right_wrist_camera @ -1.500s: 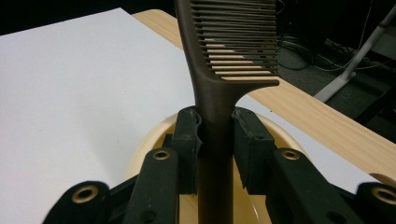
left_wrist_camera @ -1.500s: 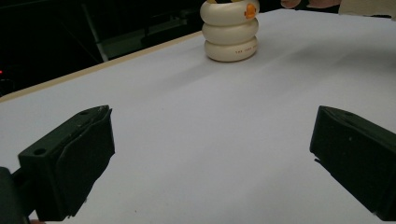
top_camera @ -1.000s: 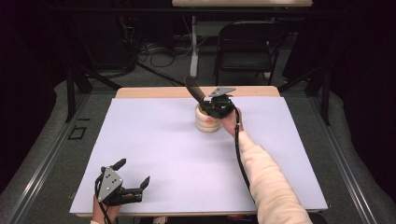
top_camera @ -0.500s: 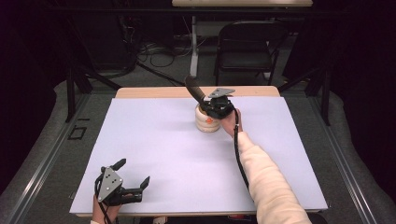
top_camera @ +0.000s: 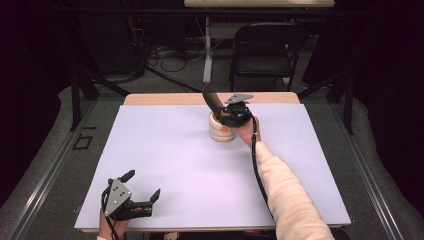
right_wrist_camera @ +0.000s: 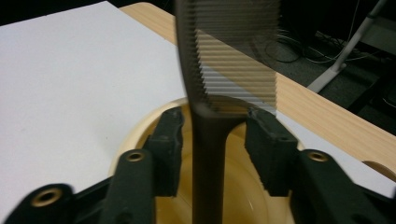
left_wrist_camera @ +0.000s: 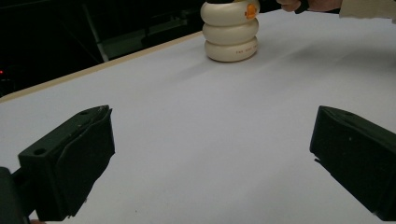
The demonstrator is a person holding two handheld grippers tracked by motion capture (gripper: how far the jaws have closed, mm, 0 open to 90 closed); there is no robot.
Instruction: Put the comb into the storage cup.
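Note:
A cream ribbed holder (top_camera: 222, 131) made of three stacked rings stands at the far middle of the white table (top_camera: 175, 155). A black comb (top_camera: 210, 97) stands in it, leaning up and to the left. My right gripper (top_camera: 227, 116) hovers over the holder's mouth. In the right gripper view its jaws flank the comb's handle (right_wrist_camera: 210, 154) with a small gap on each side, above the holder's rim (right_wrist_camera: 140, 126). My left gripper (top_camera: 142, 183) rests open at the near left corner and holds nothing. The left gripper view shows the holder (left_wrist_camera: 231, 35) far ahead.
The table's wooden far edge (top_camera: 165, 99) shows behind the white sheet. A dark chair (top_camera: 265, 45) and floor cables lie beyond the table. A cream-sleeved forearm (top_camera: 280, 185) crosses the right half of the table.

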